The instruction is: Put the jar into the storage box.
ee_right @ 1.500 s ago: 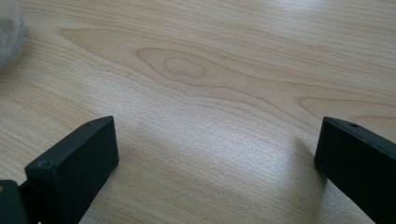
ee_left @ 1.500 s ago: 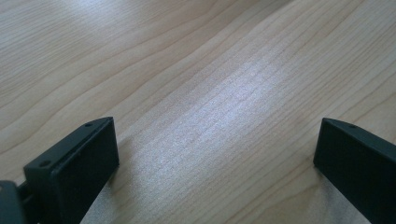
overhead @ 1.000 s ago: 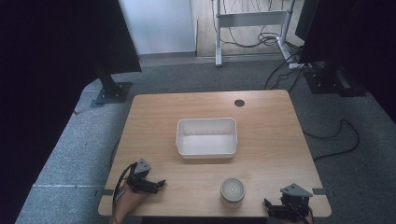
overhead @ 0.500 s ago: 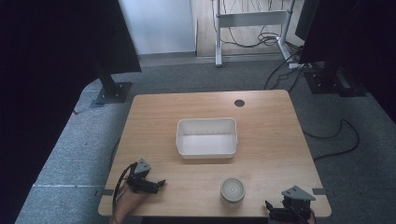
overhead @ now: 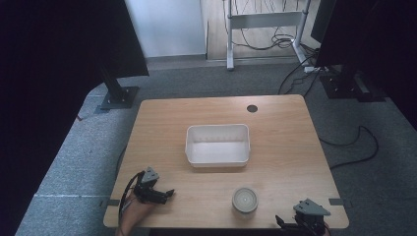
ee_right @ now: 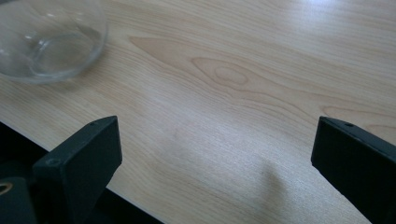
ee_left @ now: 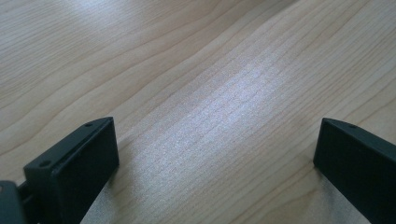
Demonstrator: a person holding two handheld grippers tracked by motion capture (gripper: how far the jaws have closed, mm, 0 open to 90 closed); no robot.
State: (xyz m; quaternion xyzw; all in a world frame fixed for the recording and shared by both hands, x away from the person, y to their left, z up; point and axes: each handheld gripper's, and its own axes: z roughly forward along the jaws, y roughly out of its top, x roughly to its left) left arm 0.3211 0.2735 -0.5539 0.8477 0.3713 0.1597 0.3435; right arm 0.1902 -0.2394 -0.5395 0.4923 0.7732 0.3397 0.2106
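A white rectangular tub (overhead: 217, 144) sits empty in the middle of the wooden table (overhead: 275, 128). A small clear glass bowl (overhead: 244, 199) stands near the front edge; its rim shows at the upper left of the right gripper view (ee_right: 46, 39). My left gripper (overhead: 164, 194) rests at the front left corner, jaws wide apart over bare wood (ee_left: 217, 154). Down at the front right edge, my right gripper (overhead: 290, 227) is also open, with nothing between its fingers (ee_right: 217, 158). The bowl lies to its left, apart from it.
A round cable hole (overhead: 252, 108) marks the table's far side. Black monitor stands (overhead: 118, 96) and loose cables (overhead: 354, 142) lie on the grey carpet around the table. A hand (overhead: 133, 219) holds the left gripper at the front edge.
The right gripper has slid slightly back toward the front edge. The left gripper, tub and bowl have not moved.
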